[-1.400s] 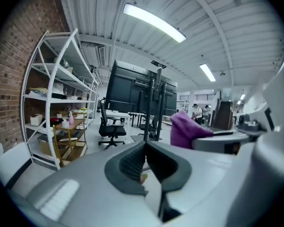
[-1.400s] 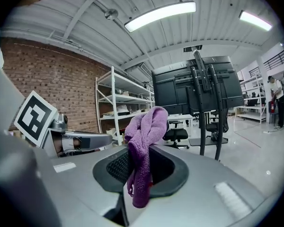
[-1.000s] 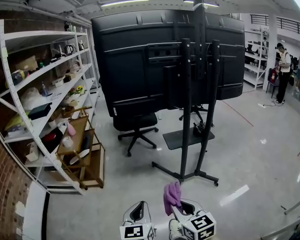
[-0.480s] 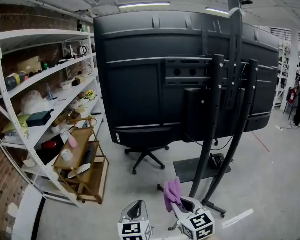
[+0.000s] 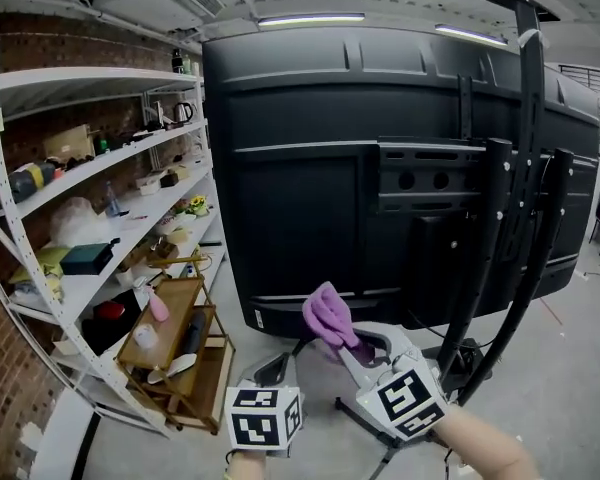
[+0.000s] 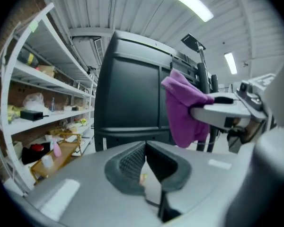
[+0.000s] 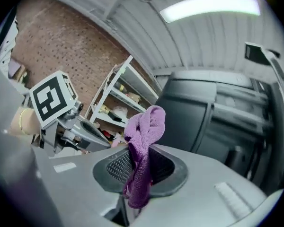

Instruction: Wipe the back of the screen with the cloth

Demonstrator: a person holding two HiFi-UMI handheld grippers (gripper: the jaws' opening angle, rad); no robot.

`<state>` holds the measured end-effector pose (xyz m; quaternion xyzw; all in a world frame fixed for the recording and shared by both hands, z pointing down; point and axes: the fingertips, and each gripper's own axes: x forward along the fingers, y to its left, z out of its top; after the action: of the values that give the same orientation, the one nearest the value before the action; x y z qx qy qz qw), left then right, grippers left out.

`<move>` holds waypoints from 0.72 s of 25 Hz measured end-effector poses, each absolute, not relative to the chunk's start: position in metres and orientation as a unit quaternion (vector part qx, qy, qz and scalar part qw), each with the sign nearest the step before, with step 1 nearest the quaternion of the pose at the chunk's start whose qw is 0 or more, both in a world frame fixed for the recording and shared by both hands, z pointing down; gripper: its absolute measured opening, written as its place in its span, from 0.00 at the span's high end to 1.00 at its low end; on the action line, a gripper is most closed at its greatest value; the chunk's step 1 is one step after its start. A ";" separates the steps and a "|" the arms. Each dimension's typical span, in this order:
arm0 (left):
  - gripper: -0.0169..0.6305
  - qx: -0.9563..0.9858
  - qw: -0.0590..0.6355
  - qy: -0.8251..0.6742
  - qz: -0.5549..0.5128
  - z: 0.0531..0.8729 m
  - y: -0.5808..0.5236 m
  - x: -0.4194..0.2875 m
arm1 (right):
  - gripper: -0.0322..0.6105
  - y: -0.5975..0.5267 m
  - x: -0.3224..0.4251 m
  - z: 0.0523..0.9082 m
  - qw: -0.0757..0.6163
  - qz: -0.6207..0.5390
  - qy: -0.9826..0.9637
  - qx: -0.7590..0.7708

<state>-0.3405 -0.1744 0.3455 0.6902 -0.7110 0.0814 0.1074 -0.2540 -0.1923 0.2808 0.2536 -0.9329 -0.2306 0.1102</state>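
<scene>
R gripper jaws: clamped on a purple cloth. The fabric ran down betw. the ribbed pads and bunched into a knot-like wad above the tips.
L gripper jaws: pressed together at the tips, nothing betw. them.
Cloth posn: held up at the R gripper's tip, in front of the screen's lower edge in head view. Whether it touched the panel couldn't be told.
Grippers: side by side low in head view, apart, L one lower and to the left. Each marker cube faced the cam. R one tilted up and left twd the screen.
Forearm: bare, behind the R gripper at bottom right.
Screen: large and black, rear side twd the cam. Ribbed back panel w/ a mounting bracket right of centre.
Stand: black uprights across the screen's right half, one rising past its top edge.
Shelving: white, along a brick wall at left, loaded w/ misc. items incl. a kettle.
Wooden rack: on the floor betw. shelving and screen, w/ a pink bottle on it.
Ceiling: strip lights above the screen.
</scene>
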 end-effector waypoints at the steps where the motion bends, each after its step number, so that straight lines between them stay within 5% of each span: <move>1: 0.96 0.694 0.093 -0.710 0.078 0.317 -0.191 -0.353 | 0.85 -0.204 -0.269 0.249 0.110 -0.274 -0.921 0.255; 10: 0.96 0.690 -0.083 -0.718 0.032 0.043 -0.284 -0.459 | 0.85 -0.284 -0.369 -0.015 0.087 -0.509 -0.773 0.368; 18: 0.96 0.667 -0.159 -0.727 0.011 -0.033 -0.323 -0.503 | 0.85 -0.343 -0.392 -0.104 0.135 -0.589 -0.620 0.501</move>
<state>-0.5025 -0.3229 -0.0332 0.6674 -0.7274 0.0108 -0.1591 -0.3923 -0.3433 -0.1039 0.5009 -0.6196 -0.5889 0.1355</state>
